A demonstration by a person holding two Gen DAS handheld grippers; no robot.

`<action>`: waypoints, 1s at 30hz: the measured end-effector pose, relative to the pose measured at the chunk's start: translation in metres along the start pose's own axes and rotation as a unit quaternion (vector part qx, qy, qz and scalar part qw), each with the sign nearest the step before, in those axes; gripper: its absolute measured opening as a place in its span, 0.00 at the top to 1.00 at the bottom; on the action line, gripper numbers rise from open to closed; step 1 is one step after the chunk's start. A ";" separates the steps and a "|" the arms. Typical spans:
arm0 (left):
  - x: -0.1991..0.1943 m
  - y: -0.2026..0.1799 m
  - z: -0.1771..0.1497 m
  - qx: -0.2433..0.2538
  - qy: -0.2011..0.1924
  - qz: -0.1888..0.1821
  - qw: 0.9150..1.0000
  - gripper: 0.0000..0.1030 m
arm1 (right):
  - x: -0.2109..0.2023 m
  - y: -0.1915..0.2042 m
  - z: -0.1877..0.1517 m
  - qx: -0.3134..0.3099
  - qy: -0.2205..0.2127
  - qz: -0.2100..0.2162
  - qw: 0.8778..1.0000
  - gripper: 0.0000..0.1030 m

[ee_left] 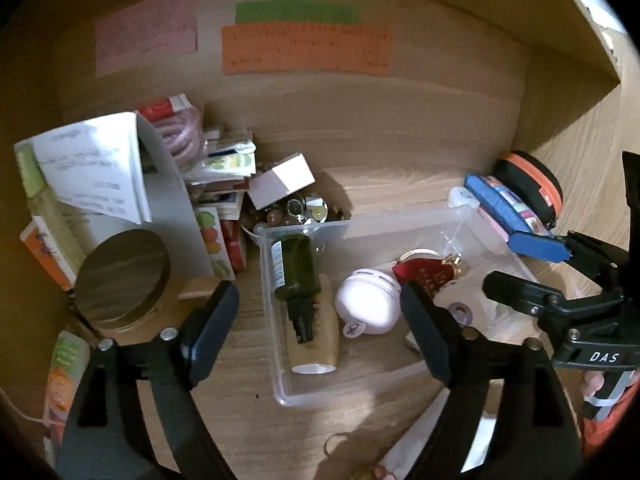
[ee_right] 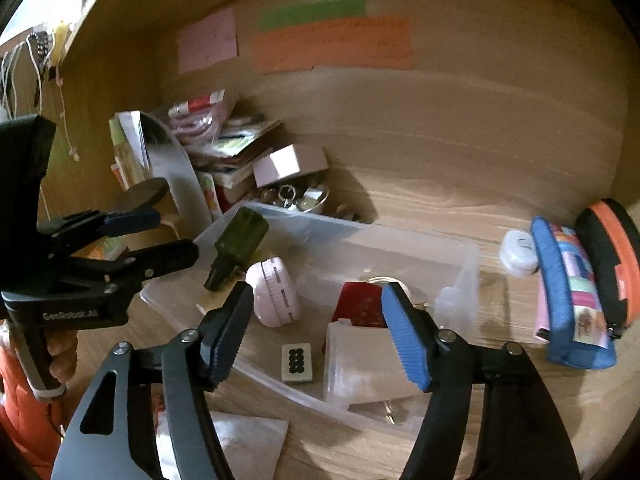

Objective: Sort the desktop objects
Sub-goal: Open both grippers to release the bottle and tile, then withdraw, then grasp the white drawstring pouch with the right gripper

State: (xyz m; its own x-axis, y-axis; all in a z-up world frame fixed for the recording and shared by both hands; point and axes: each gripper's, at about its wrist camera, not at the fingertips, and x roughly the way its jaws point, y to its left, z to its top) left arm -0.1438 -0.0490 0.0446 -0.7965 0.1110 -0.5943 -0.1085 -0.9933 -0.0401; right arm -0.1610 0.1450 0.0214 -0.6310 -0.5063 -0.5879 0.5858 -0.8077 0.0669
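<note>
Inside the clear bin (ee_left: 472, 224), the green bottle (ee_left: 294, 270) lies with its long axis running twelve to six, cap toward six, at twelve o'clock from the empty, spread-jawed left gripper (ee_left: 320, 332), nearer it than the equally empty right gripper (ee_right: 316, 332).

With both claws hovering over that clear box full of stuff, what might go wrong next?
1. The green bottle lies slanted across a cream tube against the wall of the clear bin; a nudge might roll it.
2. Left gripper and right gripper, jaws open and empty, hang close together over the bin and might collide.
3. The bin is crowded: reaching for the white round case may snag the red keychain tag beside it.
</note>
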 end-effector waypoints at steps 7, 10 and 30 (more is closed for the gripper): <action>-0.030 0.000 -0.011 -0.011 -0.010 0.003 1.000 0.10 | -0.038 0.004 -0.012 -0.001 -0.017 -0.021 1.000 0.28; -0.040 -0.001 -0.018 -0.015 -0.007 -0.003 1.000 0.09 | -0.051 0.004 -0.019 0.001 -0.021 -0.029 0.999 0.27; -0.059 0.018 -0.113 -0.061 0.068 0.024 0.996 0.09 | -0.061 0.025 -0.092 0.029 0.039 0.029 0.998 0.18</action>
State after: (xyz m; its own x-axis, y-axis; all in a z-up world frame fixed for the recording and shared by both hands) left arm -0.0314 -0.0776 -0.0114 -0.7109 0.0662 -0.7002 0.0070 -0.9949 -0.1011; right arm -0.0615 0.1837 -0.0150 -0.5535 -0.5298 -0.6427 0.5891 -0.7945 0.1475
